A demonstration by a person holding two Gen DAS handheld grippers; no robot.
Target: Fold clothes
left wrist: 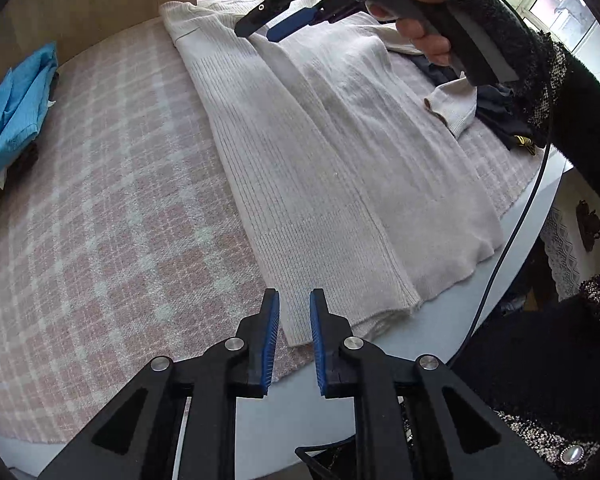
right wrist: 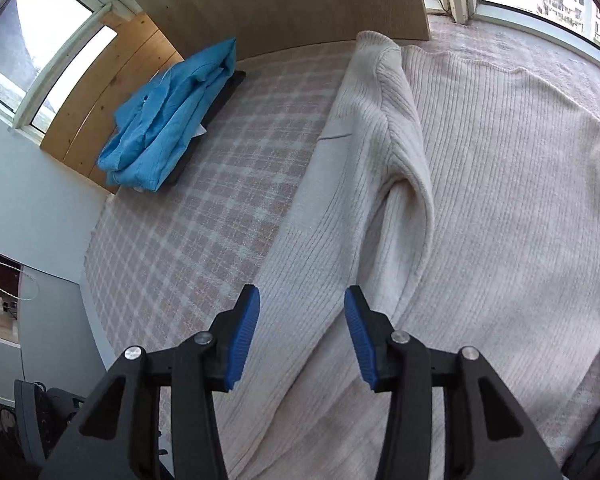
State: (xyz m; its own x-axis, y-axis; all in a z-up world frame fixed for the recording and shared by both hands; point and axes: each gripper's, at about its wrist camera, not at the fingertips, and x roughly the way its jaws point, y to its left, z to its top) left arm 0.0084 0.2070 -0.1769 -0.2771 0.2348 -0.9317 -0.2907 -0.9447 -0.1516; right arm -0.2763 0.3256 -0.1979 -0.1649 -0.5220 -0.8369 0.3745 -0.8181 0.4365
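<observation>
My left claw (left wrist: 294,300) is nearly closed and empty, right claw (right wrist: 302,298) half open, also empty. The cream sweater (left wrist: 320,152) stretches lengthwise away from my left claw, hem nearest; right hovers at the shoulder end.

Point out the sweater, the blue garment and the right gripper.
sweater (right wrist: 500,184): right wrist view, ribbed body panel.
blue garment (right wrist: 168,120): right wrist view, middle of the pile.
right gripper (right wrist: 302,336): right wrist view, midway between its fingertips.

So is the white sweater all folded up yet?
Partly. The white sweater lies long on the checked blanket, one side and sleeve folded over the middle.
</observation>
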